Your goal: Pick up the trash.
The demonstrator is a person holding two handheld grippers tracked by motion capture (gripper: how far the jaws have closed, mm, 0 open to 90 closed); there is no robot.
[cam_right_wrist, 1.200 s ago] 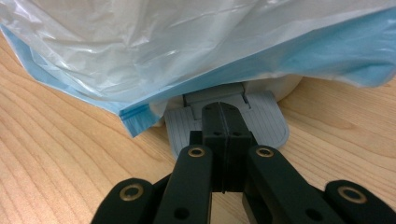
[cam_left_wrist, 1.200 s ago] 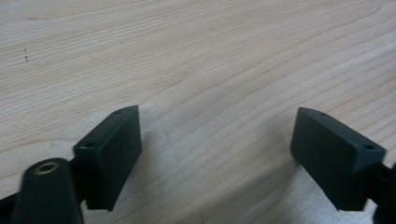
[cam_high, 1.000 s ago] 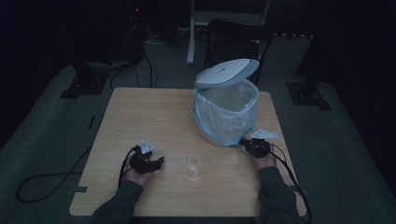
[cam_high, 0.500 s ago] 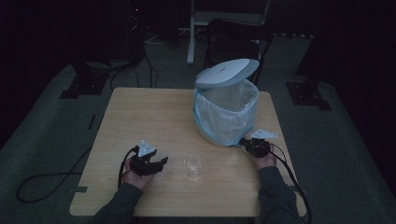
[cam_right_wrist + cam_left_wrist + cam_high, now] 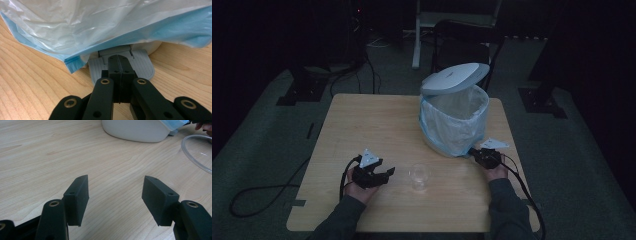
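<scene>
The pedal bin (image 5: 455, 119) is standing toward the counter's (image 5: 362, 120) far right corner, leaving the left half bare, with a clear cup (image 5: 419, 177) sitting near the front edge. The right hand-held gripper (image 5: 119, 65) is pressing its fully closed jaws on the bin's grey pedal (image 5: 142, 65) beneath the blue liner (image 5: 160, 30), a contact the right gripper view is revealing. The left hand-held gripper (image 5: 382, 175) is hovering half open and empty beside the cup.

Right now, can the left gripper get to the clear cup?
Probably yes. The left gripper is open and points toward the clear cup, with bare table between them. The bin stands farther back, out of the way.
</scene>
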